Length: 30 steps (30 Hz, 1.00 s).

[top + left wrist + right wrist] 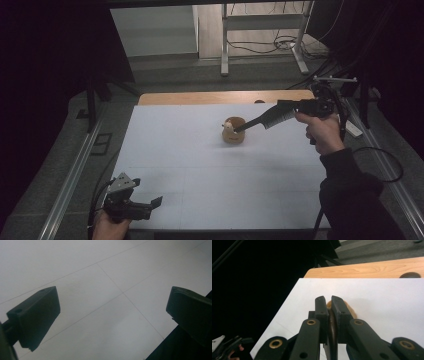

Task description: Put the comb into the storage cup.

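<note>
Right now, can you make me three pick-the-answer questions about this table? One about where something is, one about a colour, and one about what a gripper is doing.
1. Where is the cup?
A. near the mat's far edge, right of middle
B. at the mat's near left corner
C. on the floor

2. What colour is the cup?
A. blue
B. light brown
C. green

3. How is the right gripper?
A. wide open above the mat
B. lying flat on the mat
C. shut on the cup's rim

Answers:
1. A, the high view shows the cup toward the far edge, right of the middle.
2. B, it looks like pale wood.
3. C, in the right gripper view both jaws pinch the cup's rim.
</note>
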Each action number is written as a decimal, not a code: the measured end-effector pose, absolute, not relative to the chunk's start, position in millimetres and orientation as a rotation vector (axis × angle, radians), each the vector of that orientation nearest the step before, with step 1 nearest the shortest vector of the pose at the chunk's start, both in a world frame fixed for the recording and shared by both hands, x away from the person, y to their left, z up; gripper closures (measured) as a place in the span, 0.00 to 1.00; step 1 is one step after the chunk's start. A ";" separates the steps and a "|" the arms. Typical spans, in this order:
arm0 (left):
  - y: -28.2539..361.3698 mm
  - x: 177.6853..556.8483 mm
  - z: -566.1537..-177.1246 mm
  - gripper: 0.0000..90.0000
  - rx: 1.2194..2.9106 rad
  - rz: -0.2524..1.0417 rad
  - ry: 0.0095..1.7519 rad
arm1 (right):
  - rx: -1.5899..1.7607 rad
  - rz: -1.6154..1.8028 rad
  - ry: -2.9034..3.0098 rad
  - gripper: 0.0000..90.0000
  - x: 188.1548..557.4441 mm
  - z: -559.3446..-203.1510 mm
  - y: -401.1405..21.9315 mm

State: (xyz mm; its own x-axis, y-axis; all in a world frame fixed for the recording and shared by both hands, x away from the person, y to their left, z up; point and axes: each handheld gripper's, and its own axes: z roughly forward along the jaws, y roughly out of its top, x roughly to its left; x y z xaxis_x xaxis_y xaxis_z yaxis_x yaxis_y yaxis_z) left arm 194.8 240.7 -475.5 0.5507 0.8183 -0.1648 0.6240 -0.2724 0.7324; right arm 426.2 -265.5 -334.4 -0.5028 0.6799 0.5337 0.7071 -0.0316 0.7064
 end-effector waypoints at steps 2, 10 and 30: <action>240.8 195.0 -475.5 0.00 2.001 0.314 1.162 | -1.566 -1.613 -2.171 0.93 428.7 -334.2 -265.7; 240.8 195.1 -475.6 0.00 2.002 0.311 1.163 | -1.602 -1.610 -2.185 0.93 438.8 -334.7 -261.6; 242.1 195.6 -475.8 0.00 2.000 0.297 1.154 | -1.660 -1.574 -2.233 0.93 459.0 -346.7 -244.5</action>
State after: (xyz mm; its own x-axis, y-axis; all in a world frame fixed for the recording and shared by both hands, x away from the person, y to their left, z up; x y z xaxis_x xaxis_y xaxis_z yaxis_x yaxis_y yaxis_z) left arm 195.6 242.1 -475.8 0.5582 0.8110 -0.1754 0.6254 -0.2724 0.7312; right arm 459.0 -244.5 -346.7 -0.4596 0.7522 0.4723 0.6976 -0.0234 0.7161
